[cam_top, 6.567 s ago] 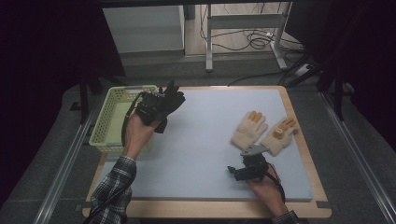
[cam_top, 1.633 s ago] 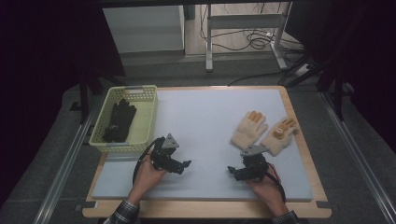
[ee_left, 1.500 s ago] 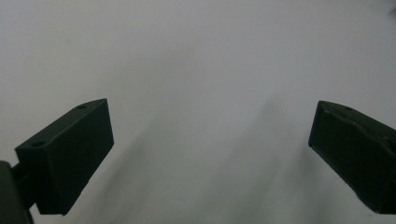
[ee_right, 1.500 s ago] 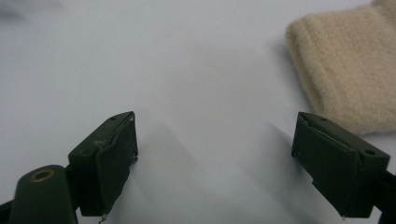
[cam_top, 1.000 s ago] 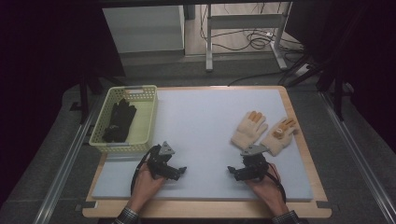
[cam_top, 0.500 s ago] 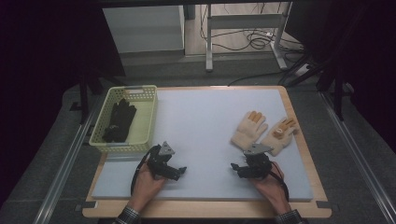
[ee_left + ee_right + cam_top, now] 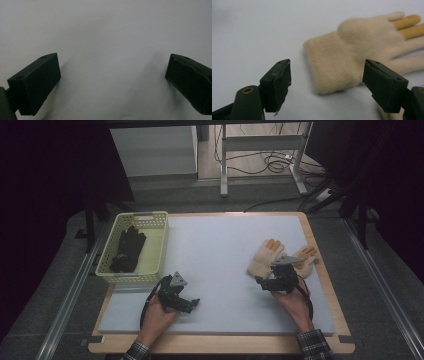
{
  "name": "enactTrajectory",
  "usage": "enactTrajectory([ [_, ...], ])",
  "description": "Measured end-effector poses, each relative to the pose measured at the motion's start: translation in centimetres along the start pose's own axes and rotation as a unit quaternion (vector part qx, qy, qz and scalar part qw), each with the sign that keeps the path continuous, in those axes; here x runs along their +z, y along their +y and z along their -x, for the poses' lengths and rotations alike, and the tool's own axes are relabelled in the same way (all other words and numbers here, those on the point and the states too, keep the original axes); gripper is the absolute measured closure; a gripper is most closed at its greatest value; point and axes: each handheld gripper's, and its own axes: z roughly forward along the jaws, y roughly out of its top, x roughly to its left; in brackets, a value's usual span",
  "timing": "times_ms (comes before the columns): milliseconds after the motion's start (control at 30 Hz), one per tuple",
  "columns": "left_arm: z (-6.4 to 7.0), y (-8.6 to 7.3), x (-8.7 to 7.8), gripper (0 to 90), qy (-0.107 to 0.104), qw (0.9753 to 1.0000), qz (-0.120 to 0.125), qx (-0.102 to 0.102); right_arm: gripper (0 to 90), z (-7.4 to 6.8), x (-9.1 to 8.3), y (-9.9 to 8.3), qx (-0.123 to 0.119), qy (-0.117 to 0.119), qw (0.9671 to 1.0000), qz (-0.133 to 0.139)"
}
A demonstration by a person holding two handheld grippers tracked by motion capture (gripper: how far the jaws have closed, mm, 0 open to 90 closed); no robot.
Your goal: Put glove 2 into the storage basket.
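Two cream gloves with orange fingertips lie at the right of the pale mat: one glove (image 7: 263, 257) (image 7: 359, 50) with its cuff toward me, the other glove (image 7: 305, 257) partly behind my right gripper. My right gripper (image 7: 263, 283) (image 7: 328, 83) is open, its jaws just short of the first glove's cuff with nothing between them. My left gripper (image 7: 194, 303) (image 7: 112, 82) rests open low over bare mat at the front left. A pair of black gloves (image 7: 128, 250) lies in the yellow basket (image 7: 159, 251).
The basket stands at the mat's left edge. The wooden board's rim (image 7: 215, 345) runs along the front. Behind the table are a white cabinet (image 7: 152, 150), desk legs and floor cables (image 7: 270, 162).
The left hand dropped the black gloves into the basket and came back to the front of the mat. In the last second the right gripper advanced toward the cream glove's cuff.
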Motion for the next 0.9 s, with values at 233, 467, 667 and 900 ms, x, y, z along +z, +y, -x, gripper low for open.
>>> enactTrajectory([
  [233,0.0,0.0,0.0,0.0,0.000,1.0000,0.000,0.000,28.4,2.7,2.0,2.0,0.008,-0.044,0.9989,-0.015],
  [467,0.0,0.0,0.0,0.0,0.000,1.0000,0.000,-0.001,32.1,4.2,3.8,3.5,0.020,-0.061,0.9978,-0.018],
  [667,0.0,0.0,0.0,0.0,-0.001,1.0000,0.000,-0.001,26.0,4.6,5.8,4.1,0.009,-0.065,0.9970,-0.040],
  [900,0.0,0.0,0.0,0.0,-0.001,1.0000,0.000,-0.001,29.0,4.5,6.9,3.8,0.001,-0.059,0.9971,-0.048],
])
